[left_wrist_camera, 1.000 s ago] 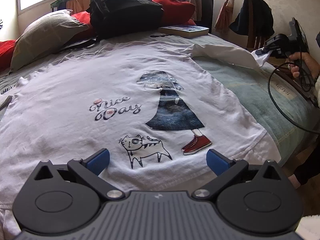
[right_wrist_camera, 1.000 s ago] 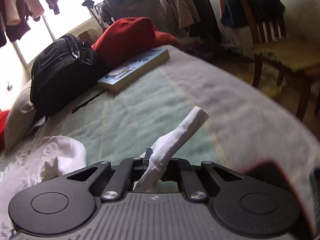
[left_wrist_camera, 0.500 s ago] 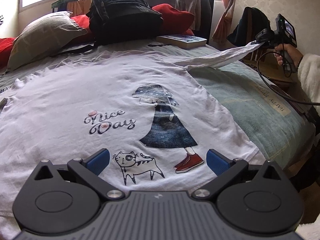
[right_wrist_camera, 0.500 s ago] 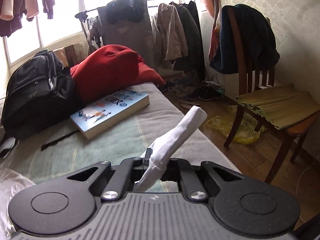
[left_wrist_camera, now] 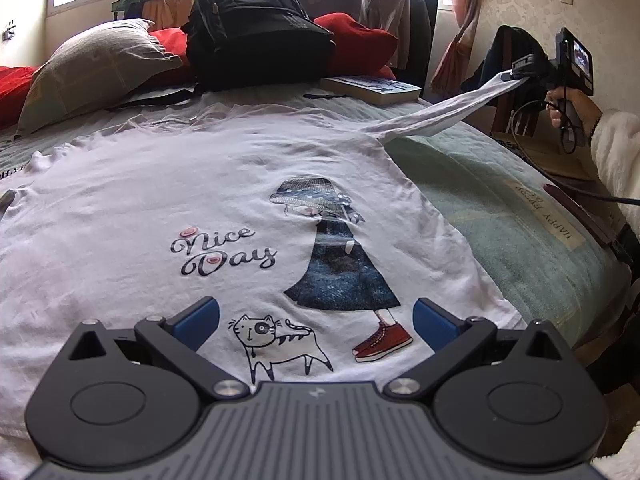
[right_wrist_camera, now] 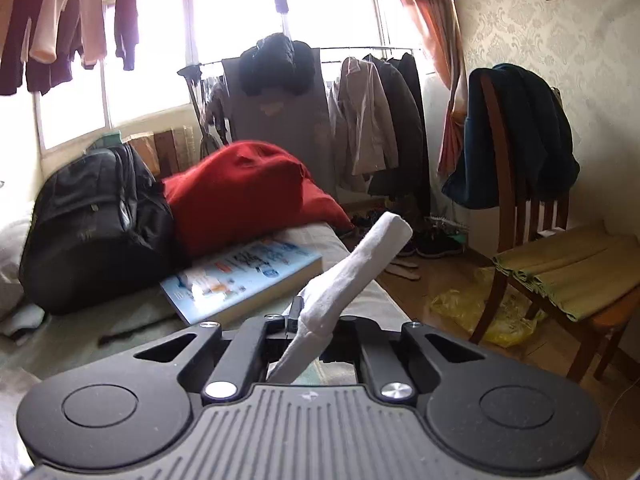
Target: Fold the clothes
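Observation:
A white T-shirt (left_wrist_camera: 224, 200) printed with "Nice Day", a girl and a cat lies spread flat on the bed. My left gripper (left_wrist_camera: 316, 316) hovers open over its lower hem, the blue pads wide apart with nothing between them. One sleeve (left_wrist_camera: 448, 112) is stretched up and out to the right, off the bed. My right gripper (left_wrist_camera: 520, 74), held in a hand, is shut on the sleeve's end. In the right wrist view that gripper (right_wrist_camera: 310, 320) pinches the bunched white sleeve (right_wrist_camera: 360, 264), whose cuff sticks out past the fingers.
A black backpack (left_wrist_camera: 256, 36), red cushions (left_wrist_camera: 356, 44), a grey pillow (left_wrist_camera: 88, 68) and a book (left_wrist_camera: 372, 89) lie at the head of the bed. A wooden chair (right_wrist_camera: 560, 264) with a dark jacket stands at the right, beside a clothes rack (right_wrist_camera: 360, 120).
My right gripper has lifted the sleeve up and away to the right, pulling it taut off the bed. The left gripper has stayed open over the hem.

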### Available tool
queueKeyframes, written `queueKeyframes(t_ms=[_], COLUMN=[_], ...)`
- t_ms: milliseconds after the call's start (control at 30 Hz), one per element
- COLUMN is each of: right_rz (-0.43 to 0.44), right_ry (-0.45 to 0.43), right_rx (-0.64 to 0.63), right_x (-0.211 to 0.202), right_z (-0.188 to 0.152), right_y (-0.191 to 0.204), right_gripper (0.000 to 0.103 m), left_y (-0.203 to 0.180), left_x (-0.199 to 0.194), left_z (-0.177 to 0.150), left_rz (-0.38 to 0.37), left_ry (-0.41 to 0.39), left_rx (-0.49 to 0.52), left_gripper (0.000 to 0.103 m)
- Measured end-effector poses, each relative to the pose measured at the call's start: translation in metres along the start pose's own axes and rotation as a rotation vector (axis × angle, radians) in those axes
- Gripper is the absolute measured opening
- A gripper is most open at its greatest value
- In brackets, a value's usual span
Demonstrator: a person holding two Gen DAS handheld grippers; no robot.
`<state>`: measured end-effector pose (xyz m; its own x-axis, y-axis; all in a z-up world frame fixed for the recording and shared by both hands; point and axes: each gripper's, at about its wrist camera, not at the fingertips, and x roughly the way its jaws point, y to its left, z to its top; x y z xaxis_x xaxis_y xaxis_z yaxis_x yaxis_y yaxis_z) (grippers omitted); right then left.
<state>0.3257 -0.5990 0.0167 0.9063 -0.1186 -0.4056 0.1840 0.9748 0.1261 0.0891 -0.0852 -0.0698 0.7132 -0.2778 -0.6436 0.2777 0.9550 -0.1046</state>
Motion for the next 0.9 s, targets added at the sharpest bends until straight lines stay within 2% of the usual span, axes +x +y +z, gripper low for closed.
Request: queueKeyframes(t_ms=[67,133,200,233,300,333,400,433,633,700,767,833,900], right_rz=[-0.048,-0.133,-0.248,-0.294,-0.375,-0.444,-0.532,-0.521,-0.083,0.047,0.162,0.228,0.231], right_ry=[0.06,0.138,0.23,0.264,0.277,0.274,0.266,0.268,0.351,0.408,0.437,0.449,0.462], right_rx=[0.005,0.008,0.022,0.034,0.066,0.069,0.079,0.075,-0.048,-0.136,-0.225,-0.308,-0.362], right_x=[0.01,0.021,0.033,0.036,0.034,0.033,0.029,0.028,0.03,0.038,0.046,0.052,0.061], right_z=[-0.011,-0.022,-0.032,-0.036,-0.037,-0.034,-0.026,-0.024,-0.024,-0.035,-0.046,-0.058,-0.065], right_y=[-0.008,-0.017,-0.026,-0.03,-0.036,-0.036,-0.031,-0.025,0.054,0.098,0.142,0.18,0.207], right_gripper=[0.009,0.019,0.037,0.04,0.041,0.043,0.053,0.053,0.051,0.027,0.024,0.024,0.023], left_y=[0.0,0.001,0.004,0.005,0.008,0.009,0.013,0.015,0.023,0.026,0.031,0.037,0.042], left_x=[0.0,-0.001,-0.003,-0.003,-0.005,-0.006,-0.008,-0.009,-0.003,-0.003,-0.004,-0.003,-0.002], left_z=[-0.001,-0.002,-0.001,-0.001,0.0,0.001,0.004,0.005,0.013,0.015,0.018,0.022,0.025], left_rz=[-0.003,-0.011,-0.011,-0.011,-0.008,-0.006,-0.001,0.0,0.003,0.013,0.014,0.01,0.014], left_ry=[0.001,0.0,0.001,0.001,-0.001,-0.001,-0.005,-0.007,0.019,0.024,0.024,0.023,0.019], left_rx=[0.004,0.004,0.002,0.001,-0.001,-0.002,-0.006,-0.009,-0.005,0.005,0.003,-0.008,-0.014], left_gripper=[0.102,0.102,0.102,0.102,0.102,0.102,0.102,0.102,0.102,0.102,0.102,0.102,0.102])
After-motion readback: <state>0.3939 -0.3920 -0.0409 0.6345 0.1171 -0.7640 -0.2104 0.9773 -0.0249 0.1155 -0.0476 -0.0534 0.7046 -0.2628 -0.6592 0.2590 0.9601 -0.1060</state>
